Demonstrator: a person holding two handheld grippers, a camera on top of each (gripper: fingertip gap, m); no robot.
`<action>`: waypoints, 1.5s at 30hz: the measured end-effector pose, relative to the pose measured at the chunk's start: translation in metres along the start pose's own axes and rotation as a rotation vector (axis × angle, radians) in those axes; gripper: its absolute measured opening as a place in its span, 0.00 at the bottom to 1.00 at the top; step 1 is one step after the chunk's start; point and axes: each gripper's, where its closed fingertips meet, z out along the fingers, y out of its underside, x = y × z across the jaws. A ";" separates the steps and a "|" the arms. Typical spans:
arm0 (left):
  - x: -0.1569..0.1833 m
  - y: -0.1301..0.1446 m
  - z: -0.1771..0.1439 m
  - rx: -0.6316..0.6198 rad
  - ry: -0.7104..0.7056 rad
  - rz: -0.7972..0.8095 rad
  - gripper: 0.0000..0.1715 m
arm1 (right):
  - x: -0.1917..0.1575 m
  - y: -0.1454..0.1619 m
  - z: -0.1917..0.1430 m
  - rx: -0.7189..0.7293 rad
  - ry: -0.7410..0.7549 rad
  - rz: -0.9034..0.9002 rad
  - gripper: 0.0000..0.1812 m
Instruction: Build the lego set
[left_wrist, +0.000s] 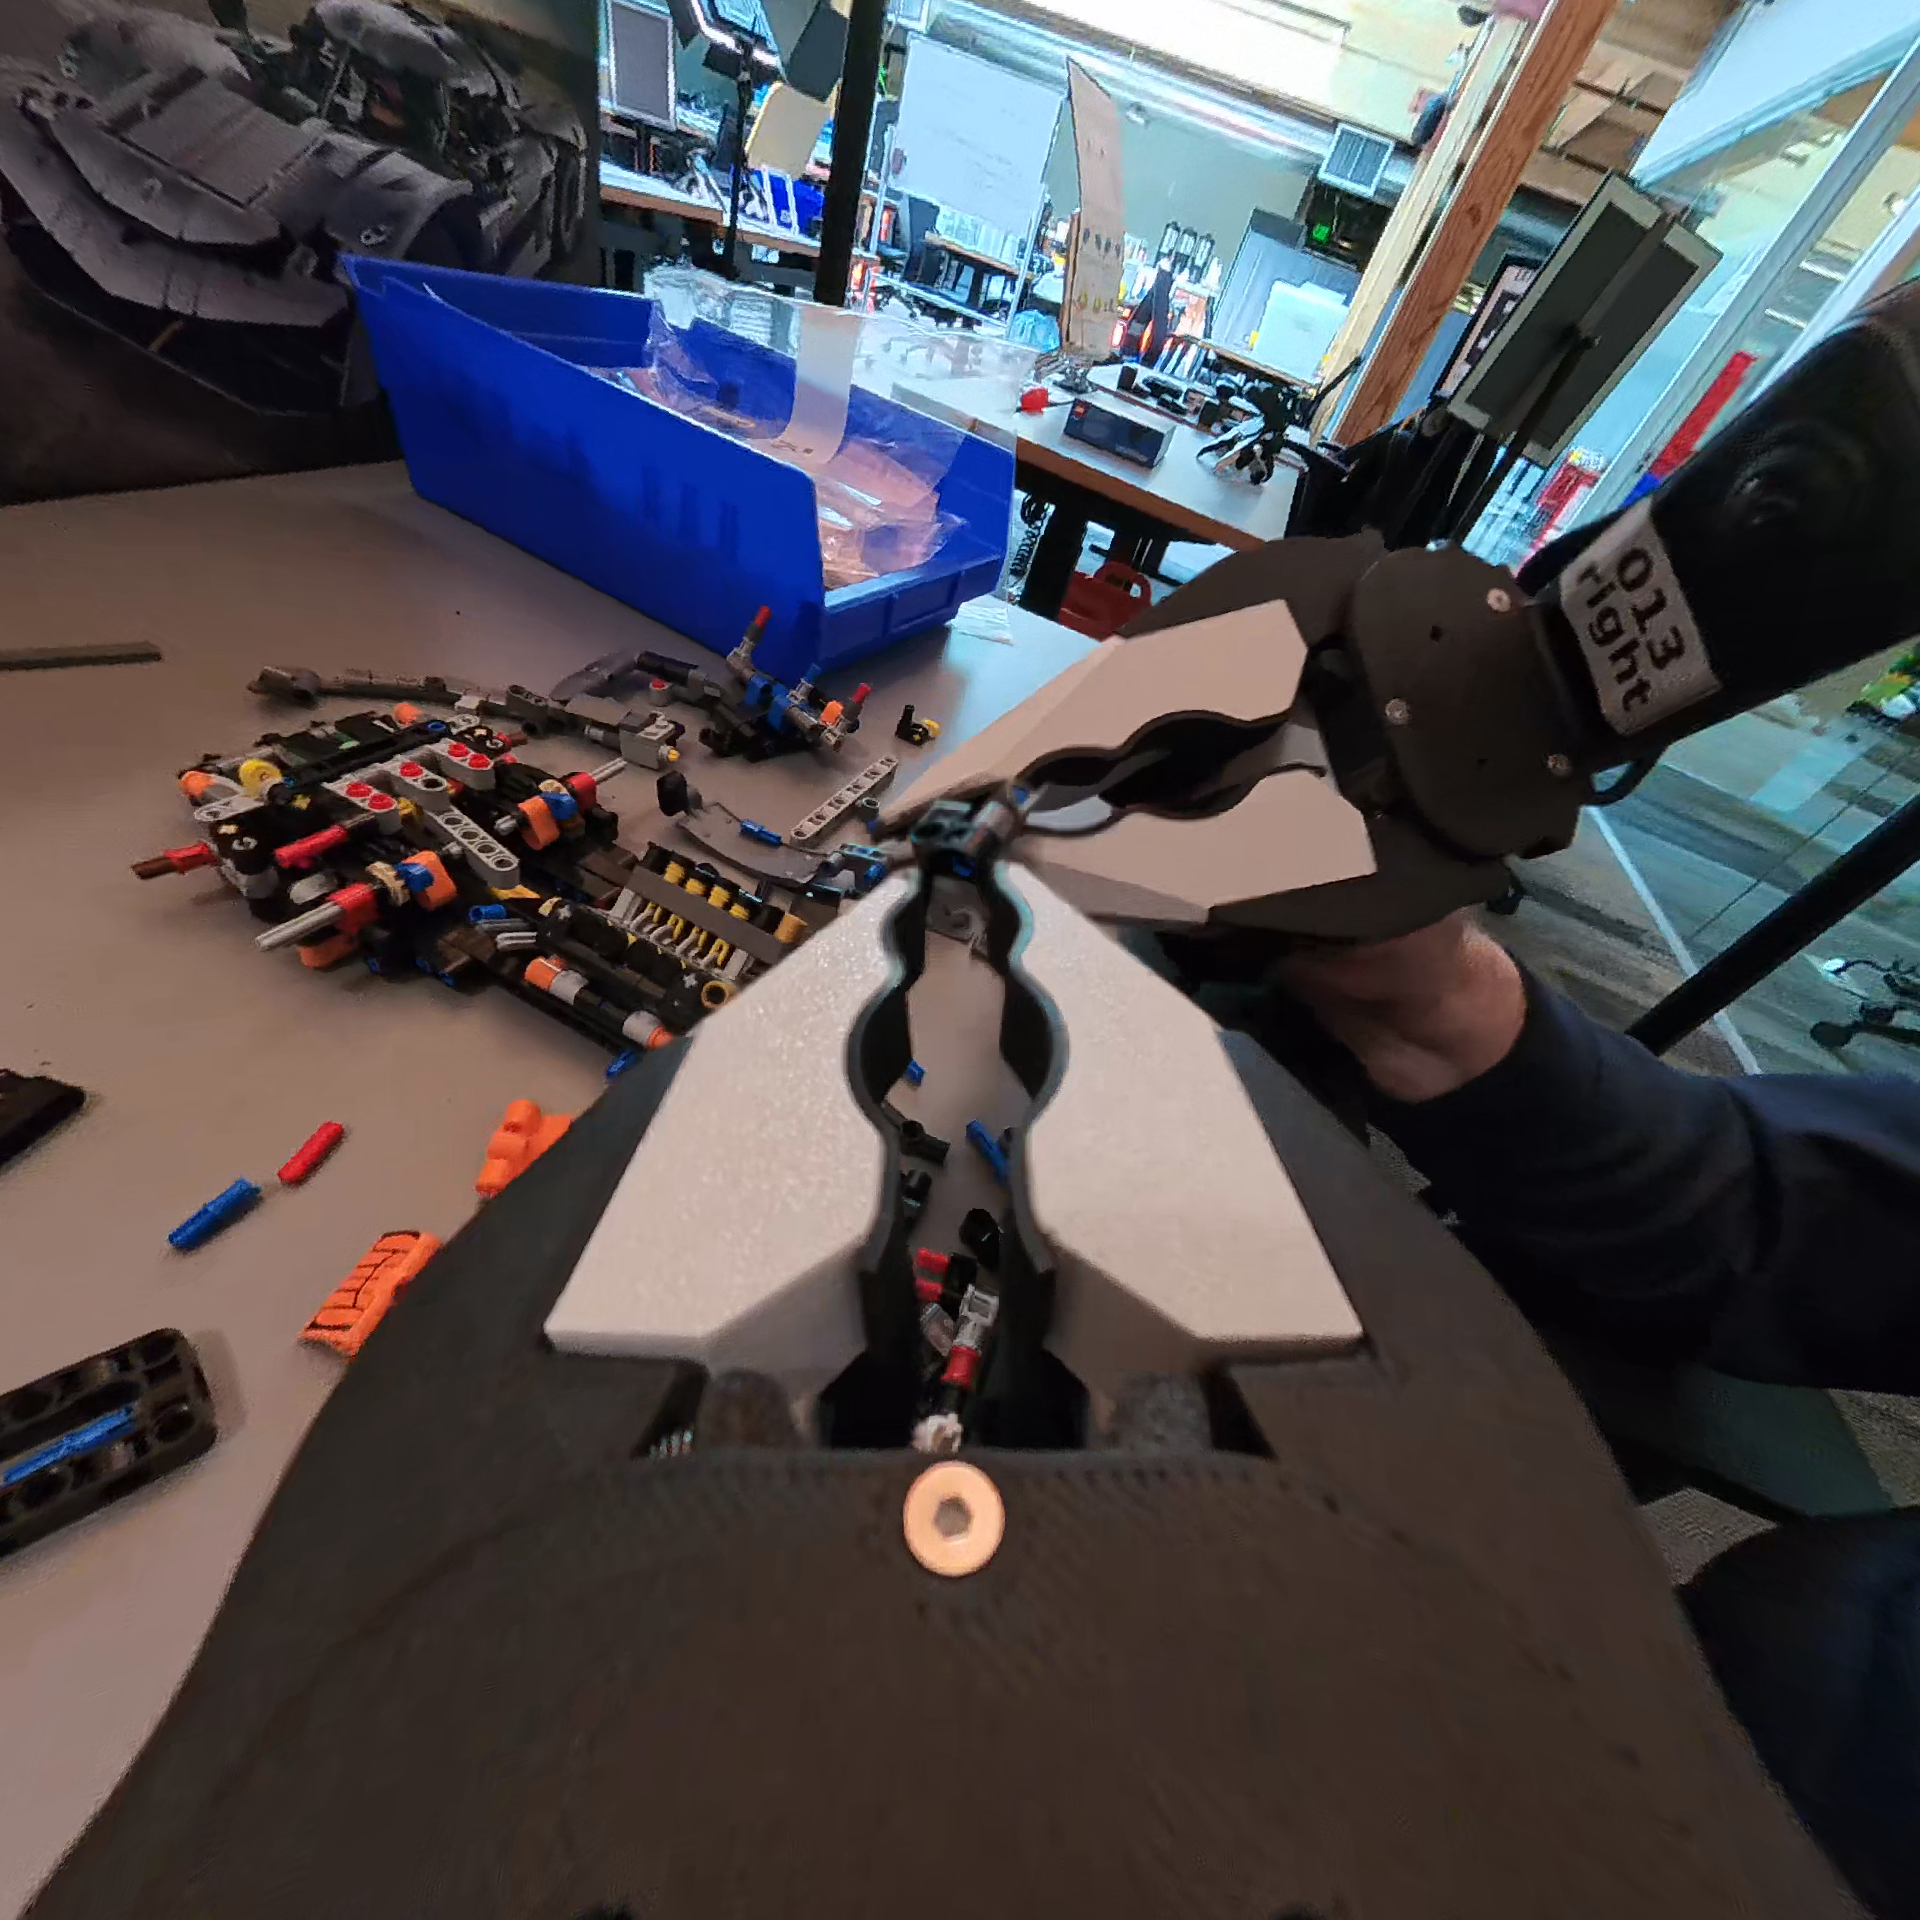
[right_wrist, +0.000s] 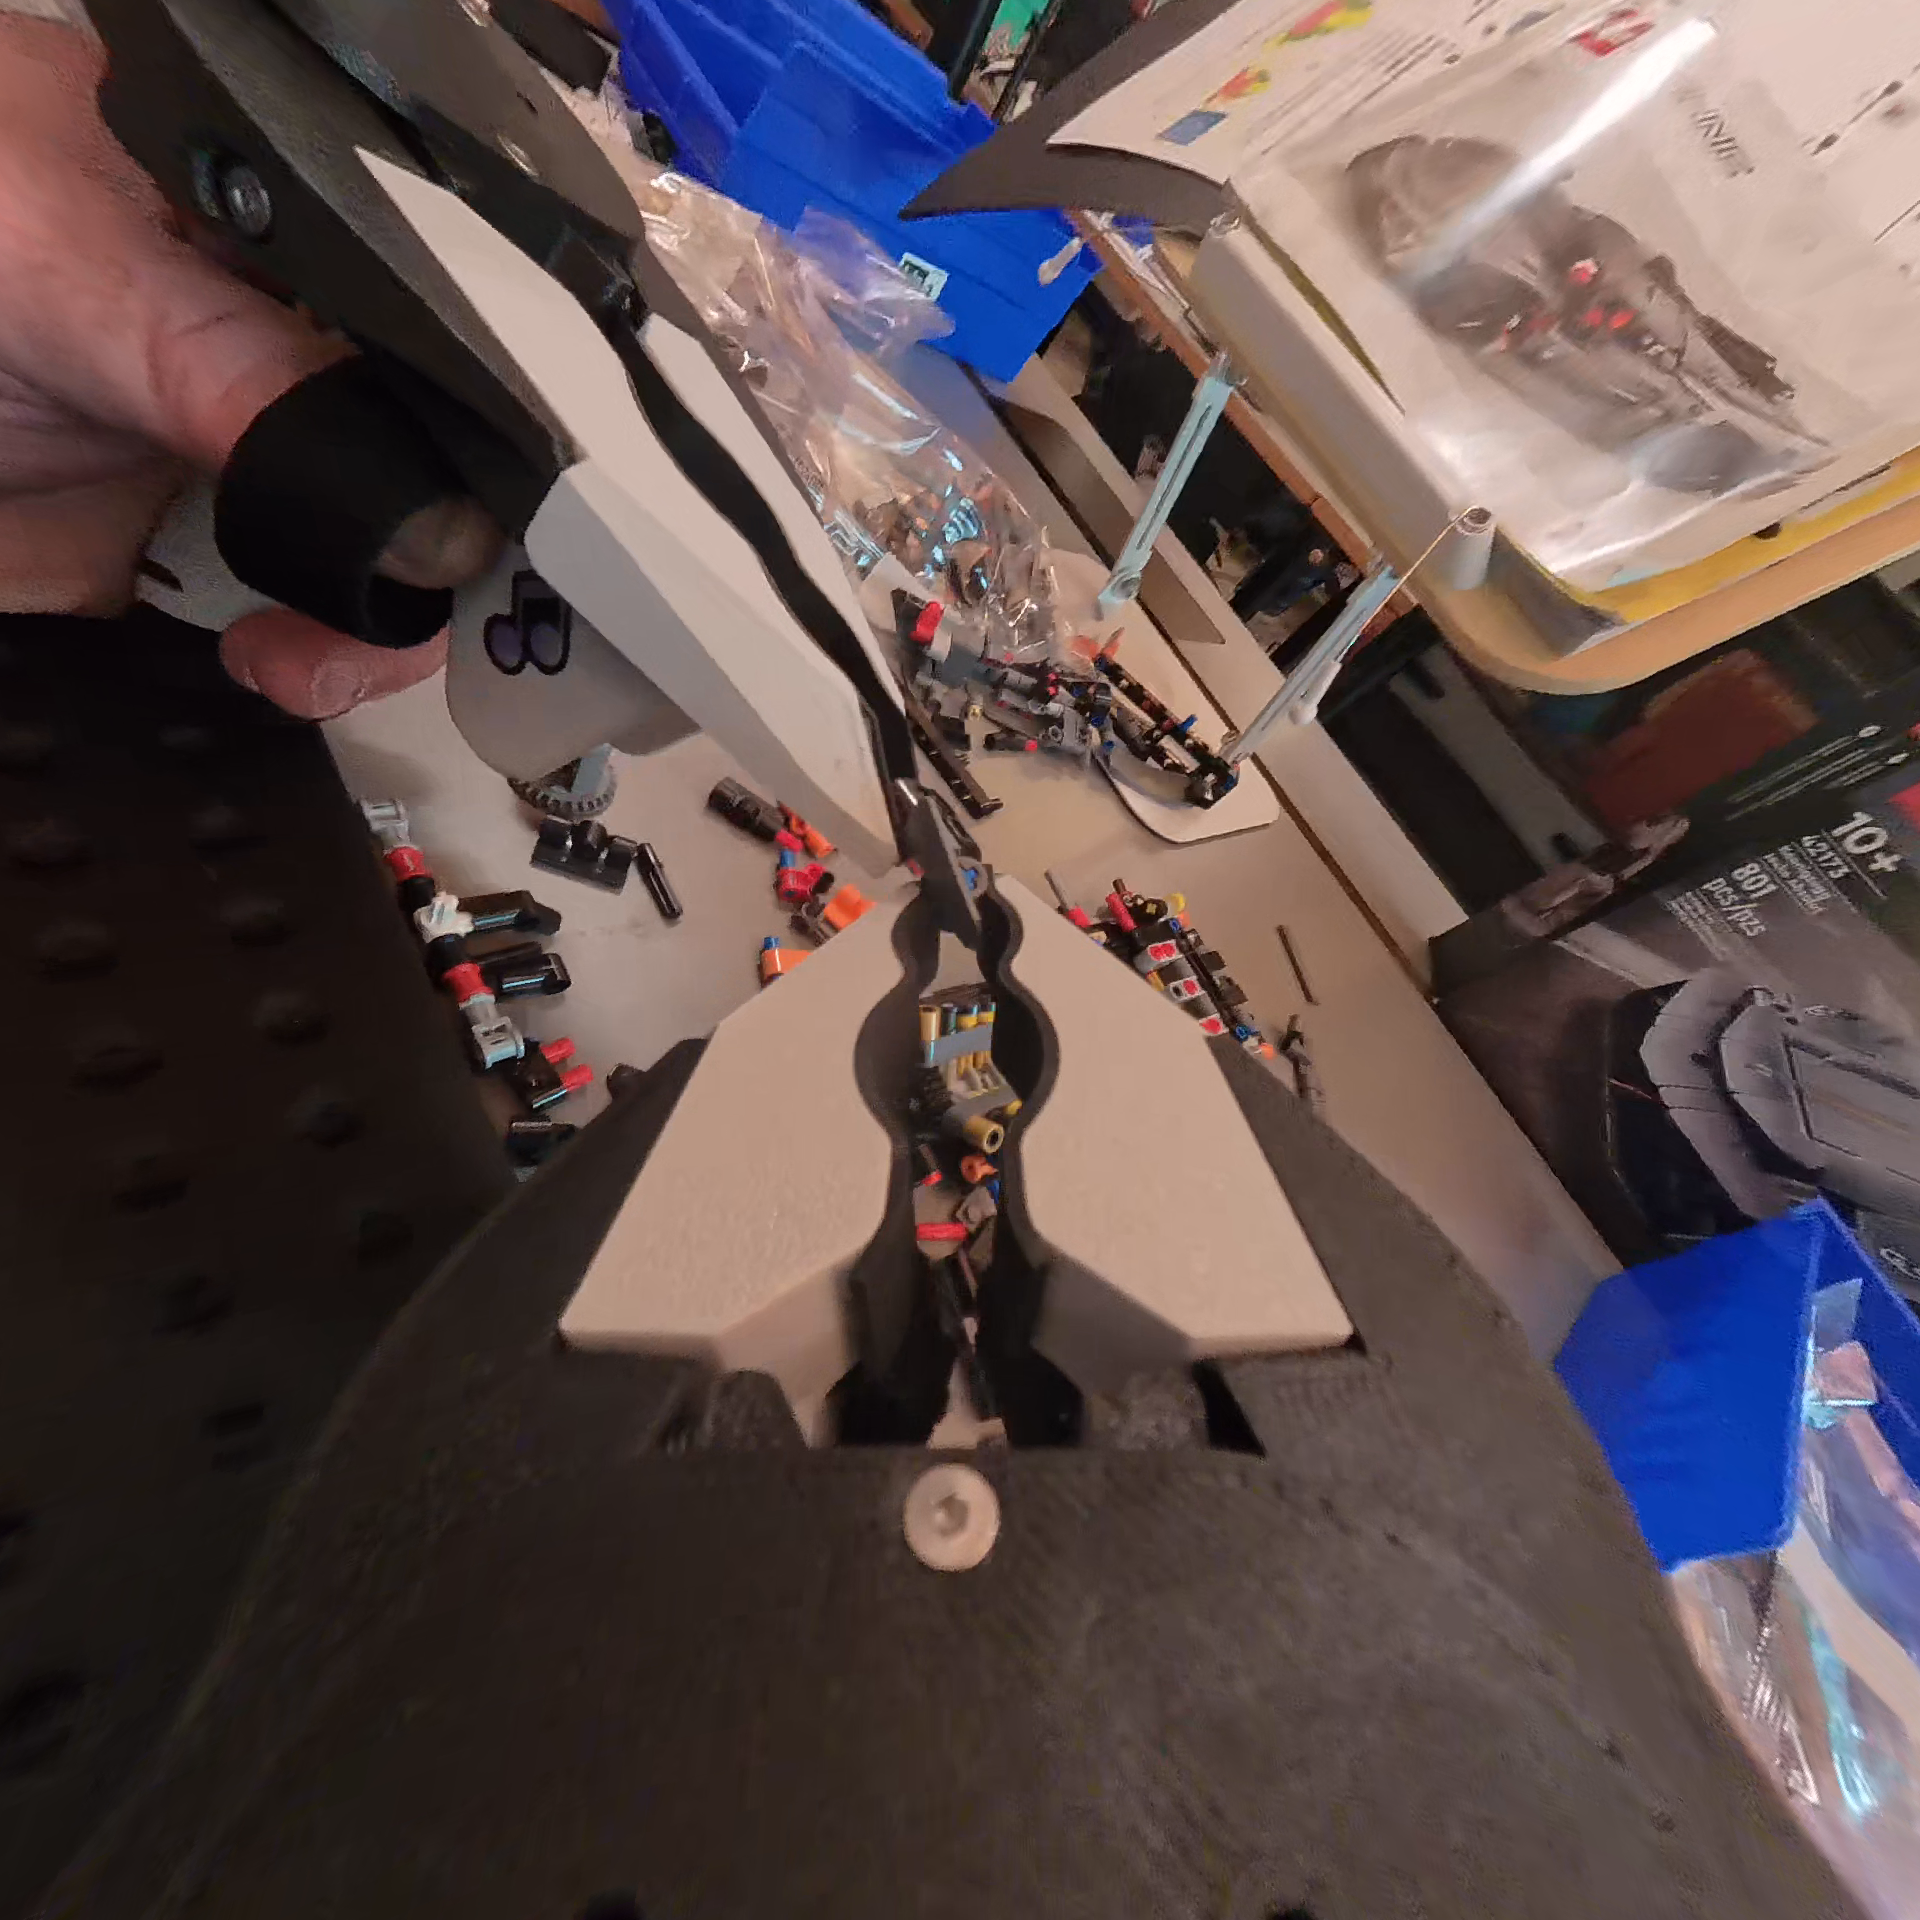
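A small black lego piece with blue pins (left_wrist: 951, 831) is held in mid-air above the grey surface (left_wrist: 312, 1039), where the tips of both grippers meet. The left gripper (left_wrist: 956, 868) is closed on the lower end of this piece, and the right gripper (left_wrist: 982, 816), reaching in from the right, is pinched on its upper end. In the right wrist view the same piece (right_wrist: 951, 862) is seen clamped between the right gripper (right_wrist: 951, 899) and the left gripper (right_wrist: 902, 805), which comes in from the upper left.

A partly built black lego assembly with red, orange and yellow parts (left_wrist: 447, 862) lies on the surface to the left. Loose blue and red pins (left_wrist: 255, 1184) lie nearer the camera. A blue plastic bin holding clear bags (left_wrist: 686, 457) stands behind the assembly.
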 end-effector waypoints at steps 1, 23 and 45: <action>-0.005 0.002 -0.001 -0.012 -0.030 0.000 0.00 | 0.003 -0.002 -0.002 0.013 0.019 0.005 0.01; 0.012 -0.006 -0.002 0.032 0.035 0.108 0.11 | -0.006 -0.001 -0.005 0.088 -0.134 0.094 0.00; 0.016 -0.010 -0.007 0.074 0.201 -0.133 0.16 | 0.001 -0.005 -0.003 -0.014 0.155 -0.329 0.00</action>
